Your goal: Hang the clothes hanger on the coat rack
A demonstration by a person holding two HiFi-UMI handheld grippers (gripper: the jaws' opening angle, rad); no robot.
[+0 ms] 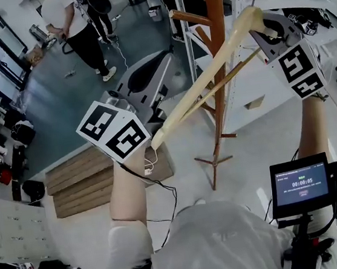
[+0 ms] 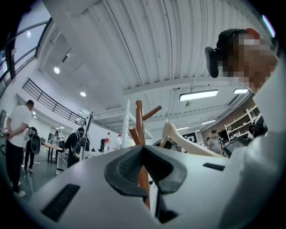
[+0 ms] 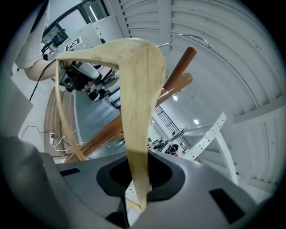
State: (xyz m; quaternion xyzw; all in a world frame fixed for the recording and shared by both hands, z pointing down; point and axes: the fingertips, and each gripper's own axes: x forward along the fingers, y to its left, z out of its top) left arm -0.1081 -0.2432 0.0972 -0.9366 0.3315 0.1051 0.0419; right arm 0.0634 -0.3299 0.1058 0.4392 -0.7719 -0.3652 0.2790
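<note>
The right gripper's (image 3: pixel 136 188) jaws clamp the wooden hanger's (image 3: pixel 136 89) arm; the left gripper's (image 2: pixel 144 167) jaws are together, empty. Held off-centre, its hook (image 3: pixel 187 35) may swing past the coat rack's (image 1: pixel 219 63) peg.

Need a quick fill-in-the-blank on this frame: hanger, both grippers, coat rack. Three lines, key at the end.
1. The right gripper is shut on one arm of the clothes hanger, which is made of pale ____.
2. The left gripper holds ____.
3. The brown coat rack stands on the ____.

Missing words: wood; nothing; floor.
</note>
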